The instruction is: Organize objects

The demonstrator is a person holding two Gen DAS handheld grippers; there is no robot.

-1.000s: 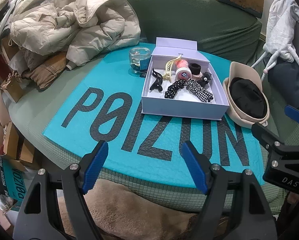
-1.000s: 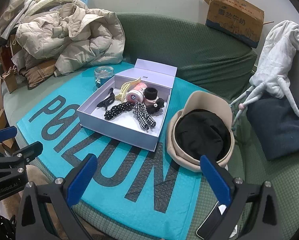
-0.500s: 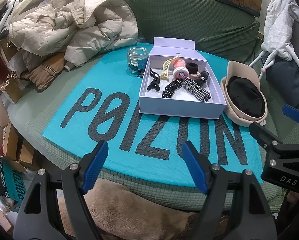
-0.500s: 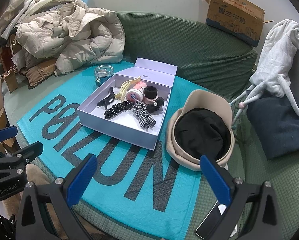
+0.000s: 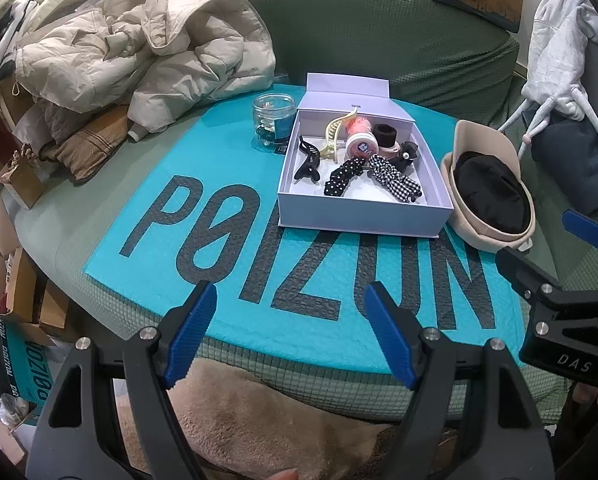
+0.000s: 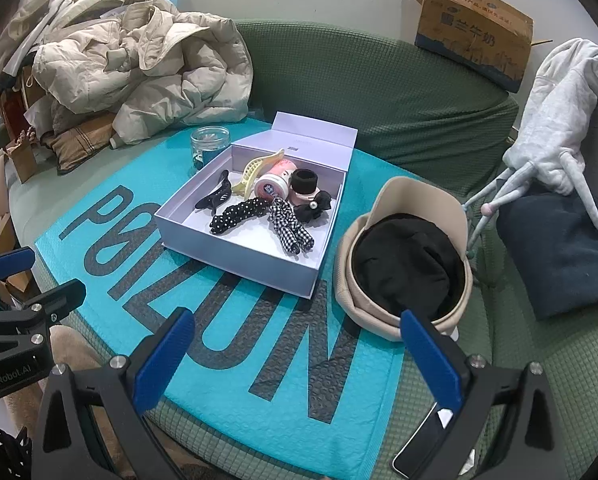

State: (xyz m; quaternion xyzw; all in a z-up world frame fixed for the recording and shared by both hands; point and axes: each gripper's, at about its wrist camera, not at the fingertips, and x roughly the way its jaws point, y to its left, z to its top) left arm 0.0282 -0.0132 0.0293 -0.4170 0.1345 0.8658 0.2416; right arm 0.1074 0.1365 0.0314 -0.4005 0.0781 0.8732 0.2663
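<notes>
An open lavender gift box (image 5: 363, 216) sits on a teal bubble mailer (image 5: 259, 240) printed POIZON, spread over a green-covered sofa seat. Inside the box lie a black claw clip (image 5: 308, 159), a cream claw clip (image 5: 333, 136), a polka-dot scrunchie (image 5: 341, 176), a gingham scrunchie (image 5: 393, 178), a small pink-lidded tub (image 5: 361, 142), a black hair tie (image 5: 384, 136) and a black bow with a pearl (image 5: 407, 154). Just left of the box stands a lidless glass jar (image 5: 273, 118) holding small dark pieces. Just right of the box rests a beige hat (image 6: 407, 264) with a black cap tucked inside it.

The left gripper (image 5: 291, 336) and right gripper (image 6: 299, 360) both hover on the near side of the box, jaws spread wide, holding nothing.

This layout suits either hair accessories already gathered into the box, or a full box waiting to be sorted out. For any pick, a good approach is from above, pinching a clip across its narrow spine, and closing gently on soft scrunchies so neighbours are not dragged along.
</notes>
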